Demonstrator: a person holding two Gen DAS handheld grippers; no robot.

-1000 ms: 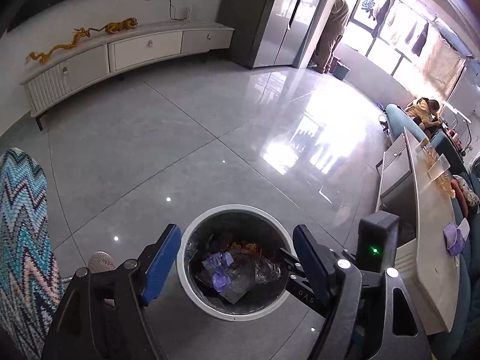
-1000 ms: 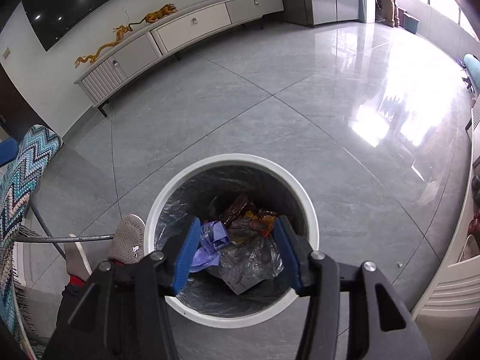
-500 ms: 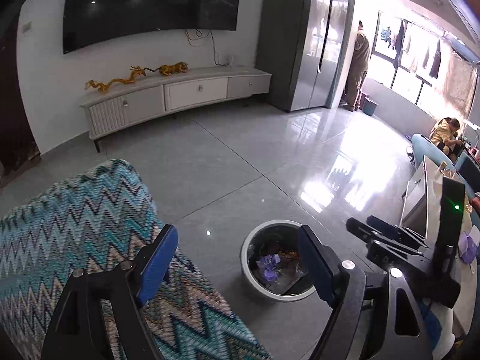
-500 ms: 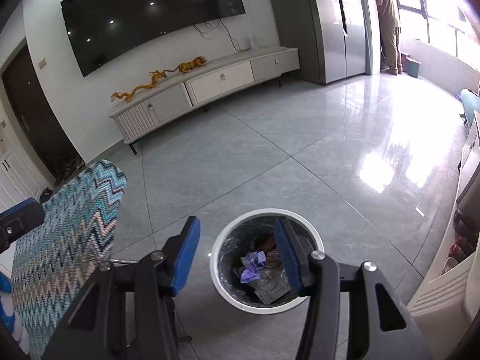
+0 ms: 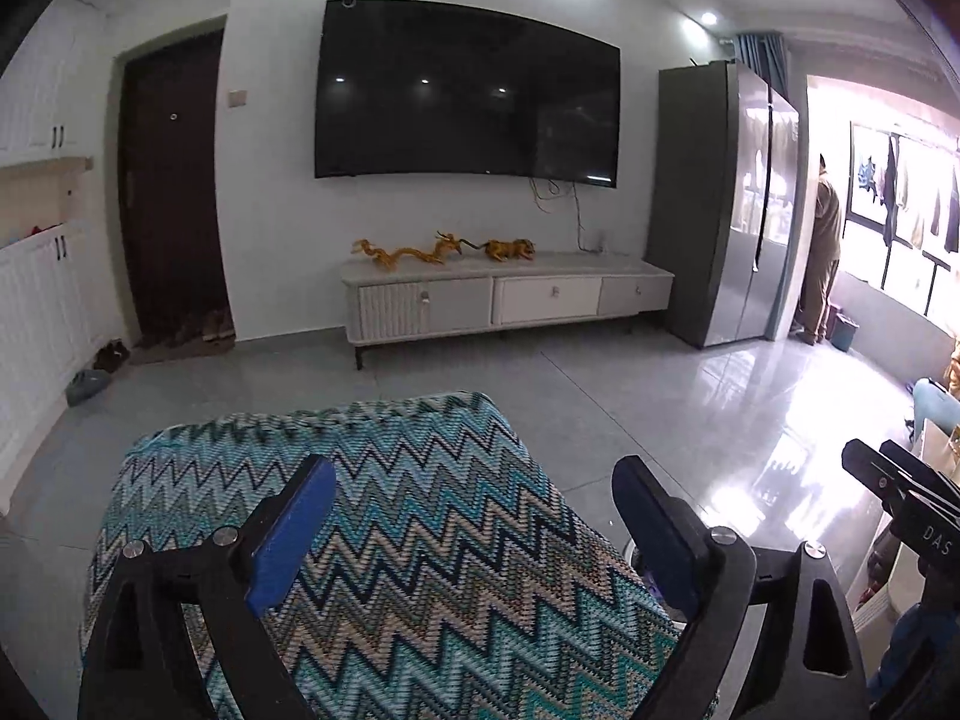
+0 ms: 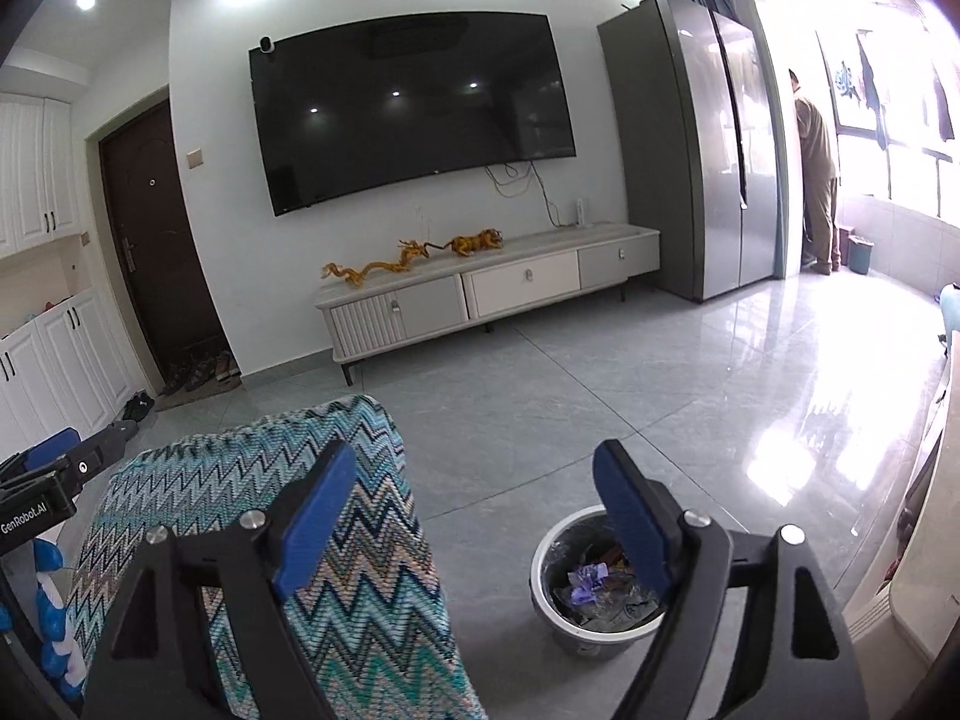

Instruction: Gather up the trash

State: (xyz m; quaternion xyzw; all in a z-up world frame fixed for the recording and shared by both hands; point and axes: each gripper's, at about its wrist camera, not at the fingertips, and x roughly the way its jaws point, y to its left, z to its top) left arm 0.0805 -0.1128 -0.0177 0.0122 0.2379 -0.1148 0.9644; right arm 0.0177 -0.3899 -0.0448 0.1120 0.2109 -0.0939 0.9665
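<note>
A round white trash bin [image 6: 549, 594] lined with a dark bag stands on the floor at the lower right of the right wrist view. It holds several pieces of trash, among them a purple wrapper [image 6: 583, 578]. My right gripper [image 6: 474, 510] is open and empty, raised well above the bin and the chair. My left gripper [image 5: 474, 516] is open and empty above a zigzag-patterned chair back [image 5: 420, 528]. In the left wrist view only a sliver of the bin's rim [image 5: 629, 549] shows behind the right finger. The right gripper's body [image 5: 912, 510] shows at the right edge there.
The zigzag chair back [image 6: 252, 516] fills the lower left. A low white TV cabinet [image 6: 480, 294] with golden dragon figures stands under a wall TV [image 6: 414, 108]. A grey fridge [image 6: 690, 150] and a standing person [image 6: 819, 174] are at the right. A pale table edge [image 6: 936, 540] lies far right.
Both grippers have lifted and tilted up from over the bin, so the view has swung from the bin to the wall and TV. Both stay open and empty.
</note>
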